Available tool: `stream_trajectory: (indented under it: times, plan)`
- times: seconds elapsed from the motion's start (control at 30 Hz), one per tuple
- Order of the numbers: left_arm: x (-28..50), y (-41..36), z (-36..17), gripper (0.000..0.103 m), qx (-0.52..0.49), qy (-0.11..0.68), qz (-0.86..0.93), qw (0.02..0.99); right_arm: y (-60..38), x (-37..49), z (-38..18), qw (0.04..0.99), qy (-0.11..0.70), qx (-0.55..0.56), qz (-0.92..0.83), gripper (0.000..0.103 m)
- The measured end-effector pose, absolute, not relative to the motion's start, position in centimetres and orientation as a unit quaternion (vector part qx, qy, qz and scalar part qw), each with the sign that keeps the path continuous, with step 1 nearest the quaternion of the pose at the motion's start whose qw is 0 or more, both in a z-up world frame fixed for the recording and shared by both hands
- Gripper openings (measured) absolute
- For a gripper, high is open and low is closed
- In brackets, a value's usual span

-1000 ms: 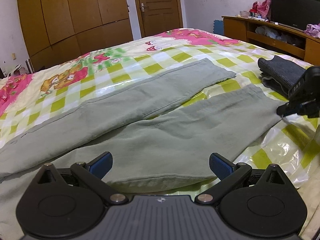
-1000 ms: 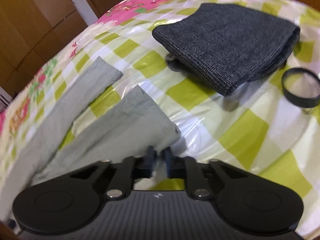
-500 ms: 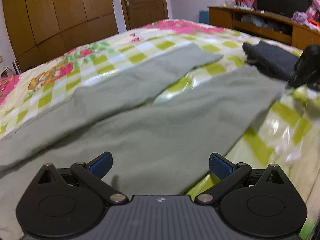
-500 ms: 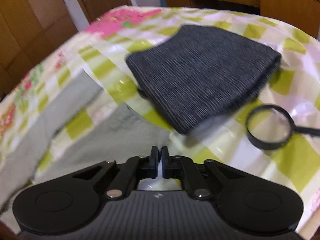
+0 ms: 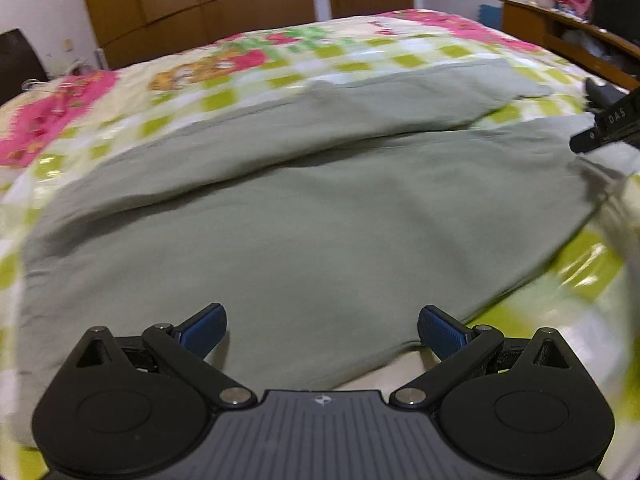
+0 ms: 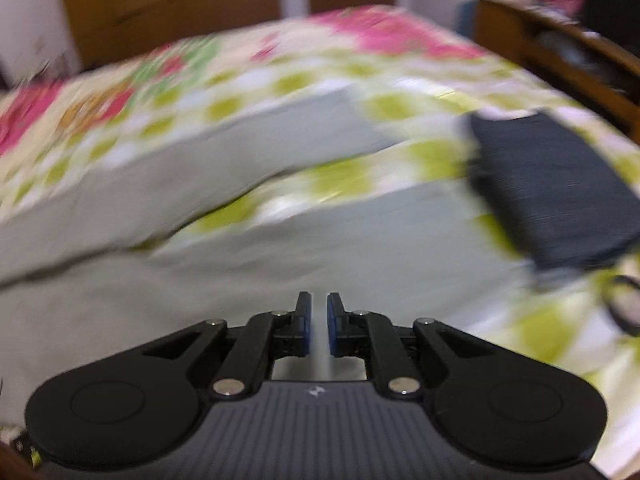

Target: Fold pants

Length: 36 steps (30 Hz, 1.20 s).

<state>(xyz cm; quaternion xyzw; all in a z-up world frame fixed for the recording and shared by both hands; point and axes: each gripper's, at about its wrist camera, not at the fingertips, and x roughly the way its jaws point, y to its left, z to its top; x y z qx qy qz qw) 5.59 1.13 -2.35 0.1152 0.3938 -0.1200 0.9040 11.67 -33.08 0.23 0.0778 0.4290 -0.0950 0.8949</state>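
Grey-green pants [image 5: 304, 216] lie spread on the bed, both legs running toward the far right. My left gripper [image 5: 322, 330] is open, its blue pads just above the pants' near edge. My right gripper [image 6: 316, 322] is almost shut with a thin gap and nothing visible between the pads; it hovers over the near leg [image 6: 320, 248]. It also shows at the right edge of the left wrist view [image 5: 608, 124], near the leg's cuff. The right wrist view is blurred.
The bed has a glossy green-checked cover [image 5: 248, 76]. A folded dark grey garment [image 6: 556, 184] lies at the right, a black magnifying glass [image 6: 624, 308] beside it. A wooden shelf unit [image 5: 568, 36] stands to the right, wardrobes [image 5: 200, 0] behind.
Both grippers have swung left; the views now look along the pants. My right gripper has moved from beyond the cuff to over the near leg and opened a slight gap. Left stays open.
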Motion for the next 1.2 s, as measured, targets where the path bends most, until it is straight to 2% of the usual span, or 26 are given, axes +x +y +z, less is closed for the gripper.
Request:
stream_trajectory:
  times: [0.2,0.37,0.53,0.67,0.77,0.87,0.93,0.97,1.03,1.13,1.2]
  plan:
    - [8.2,9.9,1.0,0.103,0.132,0.338,-0.062,0.930,-24.0,16.2,1.6,0.901,0.432,-0.029,0.031,0.011]
    - [14.9,16.8,2.4,0.103,0.155,0.302,-0.019,0.940,-16.4,22.4,2.8,0.893,0.411,-0.118,0.139,0.026]
    - [23.5,22.5,1.6,0.103,0.120,0.345,-0.015,0.931,-10.6,29.2,2.0,0.868,0.403,-0.199,0.210,0.033]
    - [28.4,24.3,0.0,0.103,0.084,0.393,-0.037,0.915,-8.2,33.6,0.6,0.846,0.409,-0.228,0.256,0.049]
    - [30.5,24.5,-1.3,0.102,0.075,0.422,-0.047,0.902,-7.6,35.7,-0.7,0.829,0.415,-0.254,0.277,0.050]
    - [32.1,24.8,-2.2,0.092,0.062,0.446,-0.056,0.891,-7.2,37.7,-2.1,0.815,0.429,-0.261,0.291,0.050]
    - [32.4,25.3,-2.2,0.076,0.042,0.453,-0.063,0.888,-7.2,38.3,-2.4,0.808,0.437,-0.254,0.303,0.050]
    - [32.5,25.5,-2.2,0.072,0.037,0.454,-0.062,0.888,-7.2,38.5,-2.5,0.806,0.440,-0.250,0.307,0.050]
    - [32.7,25.7,-2.1,0.058,0.039,0.457,-0.054,0.887,-7.2,38.8,-2.6,0.802,0.446,-0.246,0.313,0.050]
    - [32.7,26.1,-1.7,0.045,0.030,0.459,-0.056,0.886,-7.0,38.9,-2.7,0.797,0.450,-0.253,0.314,0.044]
    - [32.6,26.2,-1.5,0.036,0.035,0.458,-0.054,0.887,-6.6,38.9,-2.6,0.795,0.455,-0.250,0.313,0.014]
